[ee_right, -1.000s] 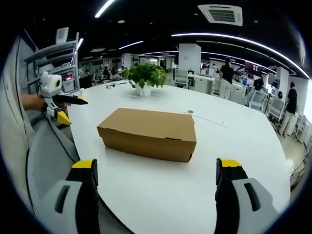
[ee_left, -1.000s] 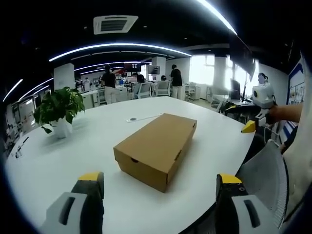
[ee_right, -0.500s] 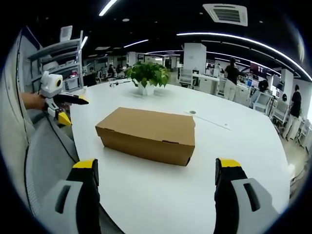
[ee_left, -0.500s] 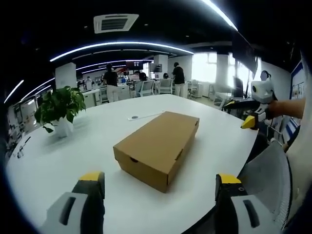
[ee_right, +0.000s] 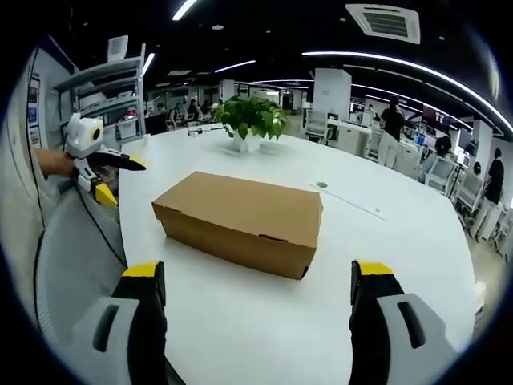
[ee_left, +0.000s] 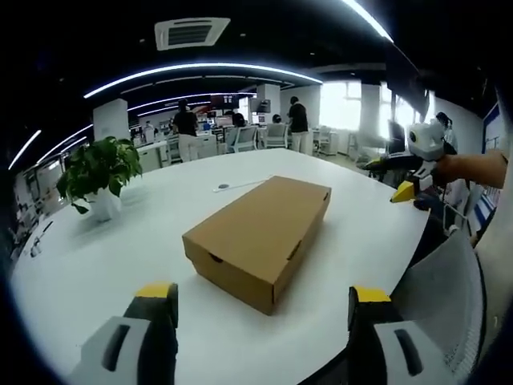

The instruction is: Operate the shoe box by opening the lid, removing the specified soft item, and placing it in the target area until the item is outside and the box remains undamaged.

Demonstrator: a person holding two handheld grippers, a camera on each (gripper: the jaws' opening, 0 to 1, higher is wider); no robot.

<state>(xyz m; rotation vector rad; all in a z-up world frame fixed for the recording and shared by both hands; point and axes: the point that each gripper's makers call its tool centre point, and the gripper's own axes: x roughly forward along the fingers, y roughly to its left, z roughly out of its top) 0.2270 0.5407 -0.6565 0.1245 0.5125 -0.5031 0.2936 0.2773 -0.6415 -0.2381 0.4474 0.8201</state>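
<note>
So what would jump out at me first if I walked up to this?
A closed brown shoe box lies flat in the middle of a big white table. A leafy potted plant stands further back on the table. Both grippers, left and right, are held open, short of the box.
</note>
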